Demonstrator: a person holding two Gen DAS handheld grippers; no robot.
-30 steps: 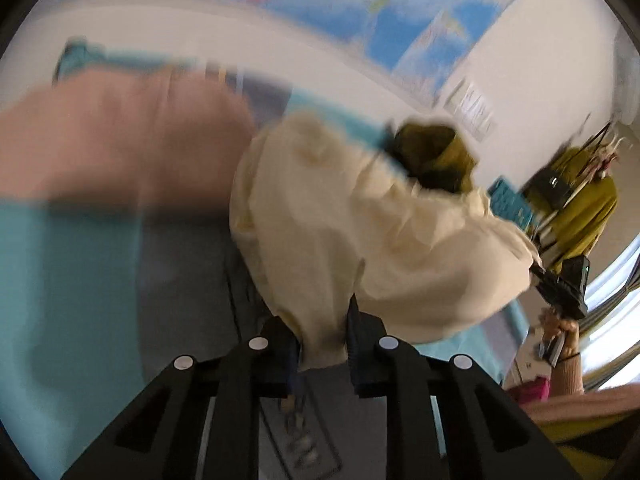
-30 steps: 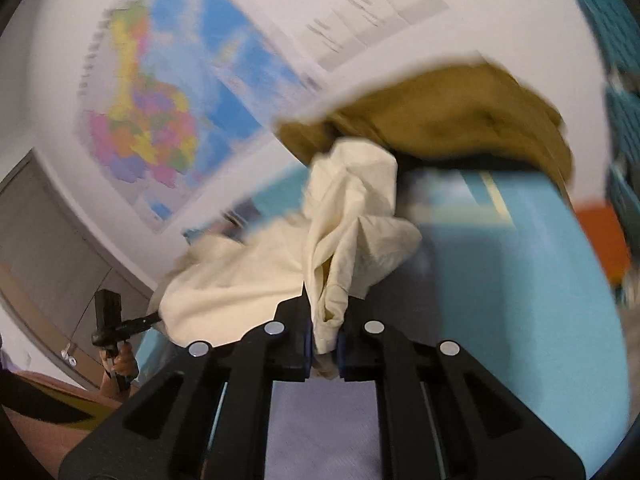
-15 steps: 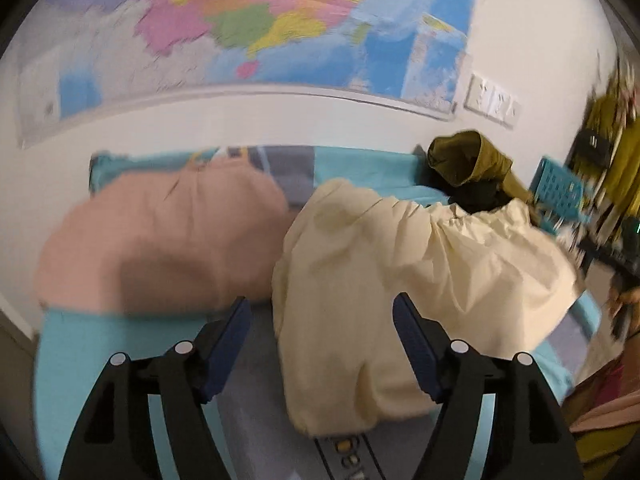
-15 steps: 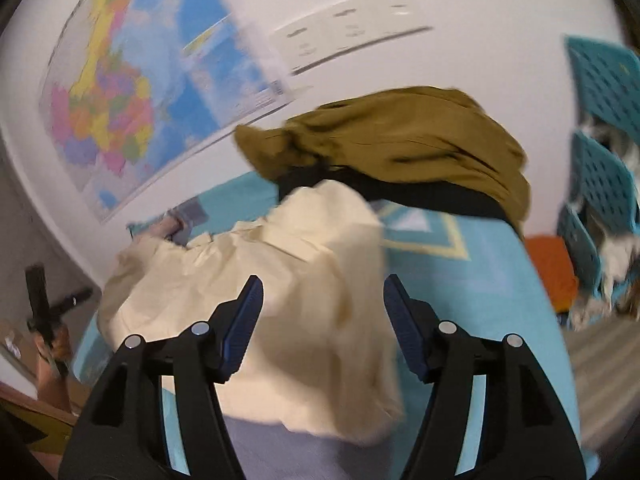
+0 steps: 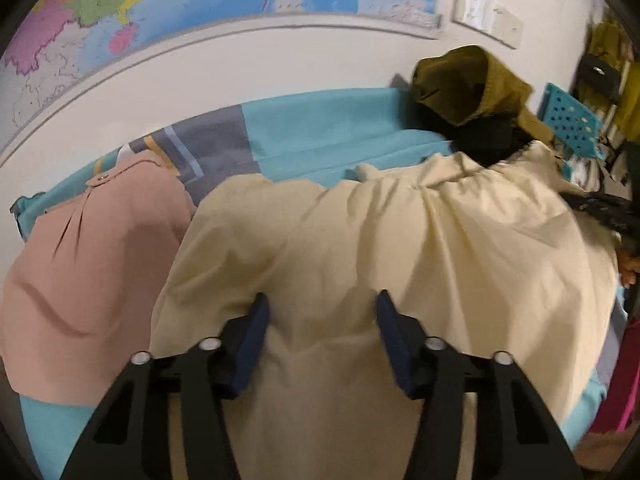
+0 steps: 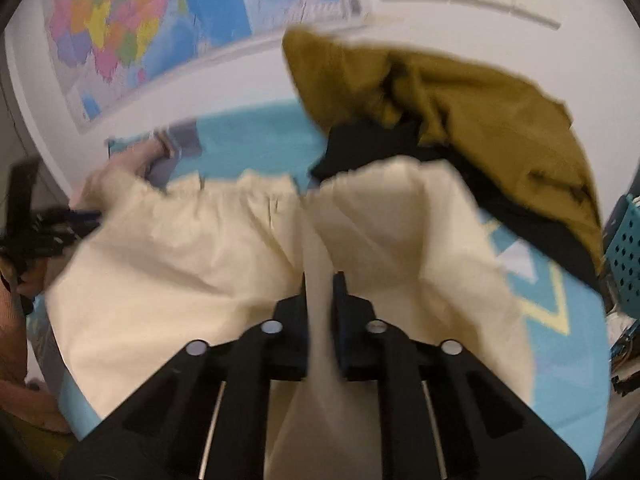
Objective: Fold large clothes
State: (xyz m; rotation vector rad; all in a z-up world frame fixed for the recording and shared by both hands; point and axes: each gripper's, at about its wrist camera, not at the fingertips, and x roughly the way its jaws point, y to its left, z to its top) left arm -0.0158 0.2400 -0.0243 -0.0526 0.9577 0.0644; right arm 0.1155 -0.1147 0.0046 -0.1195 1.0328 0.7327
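A large cream garment [image 5: 400, 248] lies spread and wrinkled across the turquoise bed sheet [image 5: 328, 128]. My left gripper [image 5: 322, 312] hovers over its near left part. The jaws are closing, with a low ridge of cream cloth between them, and the pads stand apart from it. In the right wrist view my right gripper [image 6: 322, 284] is shut on a raised fold of the cream garment [image 6: 200, 256] near its front edge. The left gripper [image 6: 40, 224] shows blurred at the far left there, held in a hand [image 6: 28, 280].
A pink garment [image 5: 92, 264] lies to the left of the cream one. An olive garment [image 6: 460, 96] is heaped on a black one [image 6: 372, 148] at the bed's far right, against the wall. A blue perforated basket [image 5: 568, 120] stands beyond. A map [image 5: 200, 0] hangs on the wall.
Both grippers let go of the hanging cream garment, which dropped spread onto the bed, and opened wide over it. Now the right has shut on a fold and the left jaws have narrowed.
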